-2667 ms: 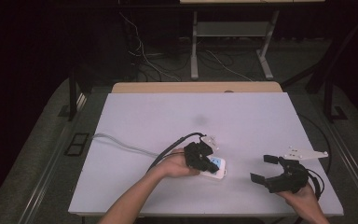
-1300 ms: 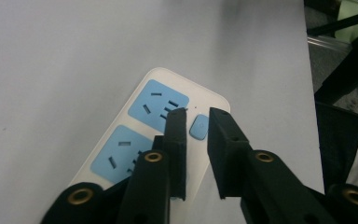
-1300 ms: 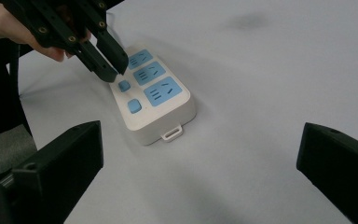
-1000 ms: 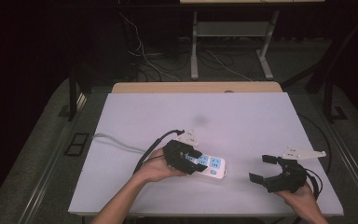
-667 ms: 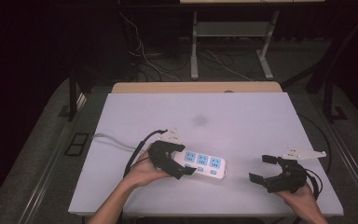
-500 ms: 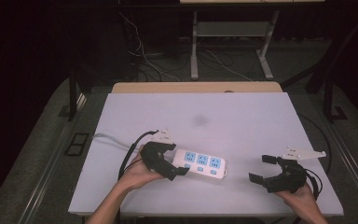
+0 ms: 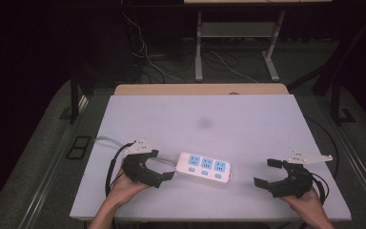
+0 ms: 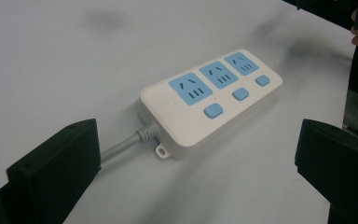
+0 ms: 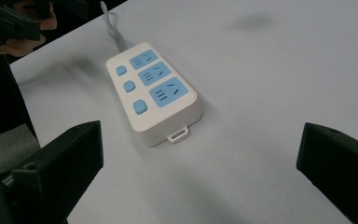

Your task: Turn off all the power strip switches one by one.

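Power strip (image 7: 204, 168), white with three blue sockets and three blue switches, was laid flat on the white surface (image 7: 248, 119), at about 6 o'clock from the surface centre and near the front edge. Its grey cord (image 8: 121, 148) was led out of the end at 9 o'clock in the high view.

The left gripper (image 7: 164, 171) was positioned just beside that cord end, at 9 o'clock from the strip. Its jaws had just been opened and were spread wide, released, with nothing pressed between them. In the left gripper view the cord was seen passing close to the left jaw, and the strip body lay ahead of both jaws, clear of them.

The right gripper (image 7: 268, 172) was held well apart from the strip, at 3 o'clock from it, near the front right corner of the surface. Its jaws were likewise spread wide and nothing was grasped. In the right gripper view the strip was seen ahead, at about 11 o'clock, with its hanging loop (image 9: 178, 134) turned toward that gripper.
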`<state>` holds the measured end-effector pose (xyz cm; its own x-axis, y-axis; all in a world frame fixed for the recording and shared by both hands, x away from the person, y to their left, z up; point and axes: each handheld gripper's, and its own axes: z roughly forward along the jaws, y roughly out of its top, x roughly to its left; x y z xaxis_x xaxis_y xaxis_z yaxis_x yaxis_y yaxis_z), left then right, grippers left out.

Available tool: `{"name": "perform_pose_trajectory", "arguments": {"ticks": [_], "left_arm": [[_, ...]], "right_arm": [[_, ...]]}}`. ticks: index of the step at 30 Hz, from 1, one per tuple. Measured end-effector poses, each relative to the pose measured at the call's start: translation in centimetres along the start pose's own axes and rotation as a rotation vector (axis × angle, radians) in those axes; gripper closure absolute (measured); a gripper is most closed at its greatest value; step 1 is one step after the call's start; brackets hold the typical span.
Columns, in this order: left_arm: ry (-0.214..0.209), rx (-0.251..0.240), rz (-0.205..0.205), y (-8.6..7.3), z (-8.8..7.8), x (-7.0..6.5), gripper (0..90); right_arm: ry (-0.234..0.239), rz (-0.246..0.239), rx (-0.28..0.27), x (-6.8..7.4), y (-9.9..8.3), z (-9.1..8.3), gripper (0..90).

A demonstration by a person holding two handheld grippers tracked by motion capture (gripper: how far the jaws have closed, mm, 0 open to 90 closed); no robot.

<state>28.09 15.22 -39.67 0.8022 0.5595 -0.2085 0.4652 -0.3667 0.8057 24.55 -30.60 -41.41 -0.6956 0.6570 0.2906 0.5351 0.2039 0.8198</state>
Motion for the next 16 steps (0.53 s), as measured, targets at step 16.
{"name": "perform_pose_trajectory", "arguments": {"ticks": [16], "left_arm": [[0.057,-0.107,-0.105,-3.4,-2.2,1.1,0.0]], "right_arm": [[0.005,0.000,-0.002,0.1,0.0,0.0,0.2]]}}
